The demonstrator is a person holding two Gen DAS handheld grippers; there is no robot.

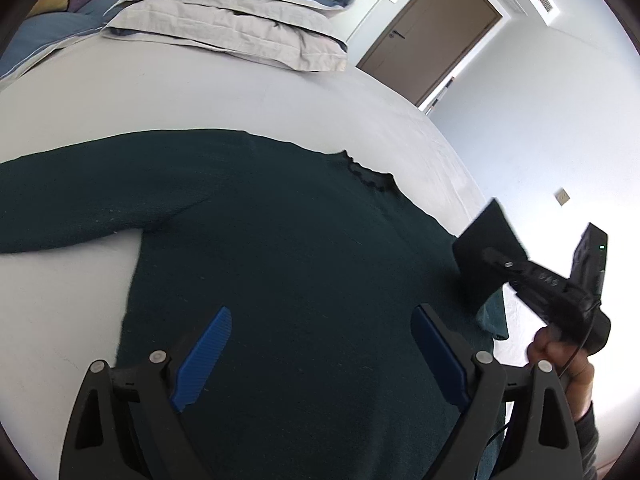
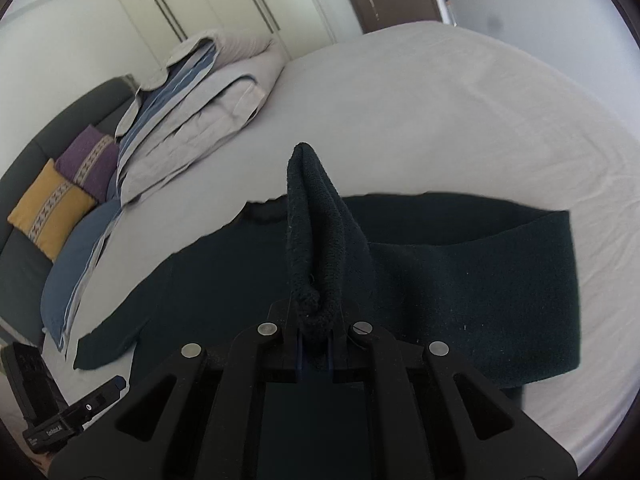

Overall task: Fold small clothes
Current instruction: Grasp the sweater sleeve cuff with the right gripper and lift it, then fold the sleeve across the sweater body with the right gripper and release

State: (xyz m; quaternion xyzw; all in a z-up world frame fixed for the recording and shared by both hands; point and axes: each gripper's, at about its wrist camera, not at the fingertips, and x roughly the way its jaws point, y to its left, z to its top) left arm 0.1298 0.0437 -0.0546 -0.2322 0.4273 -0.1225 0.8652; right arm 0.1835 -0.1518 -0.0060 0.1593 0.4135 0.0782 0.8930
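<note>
A dark green knit sweater (image 1: 288, 248) lies flat on the white bed sheet (image 1: 200, 96), one sleeve stretched out to the left. My left gripper (image 1: 322, 354) hovers open and empty over the sweater's body, blue pads apart. My right gripper (image 2: 314, 344) is shut on a bunched fold of the sweater (image 2: 316, 216), lifted above the body, with the right sleeve (image 2: 500, 272) trailing across. The right gripper also shows in the left wrist view (image 1: 500, 264), holding fabric near the bed's right edge.
Folded grey and blue bedding (image 1: 240, 12) is stacked at the head of the bed (image 2: 192, 108). Purple and yellow cushions (image 2: 68, 196) lie on a dark sofa. A brown door (image 1: 432, 28) and a white wall stand beyond the bed's right edge.
</note>
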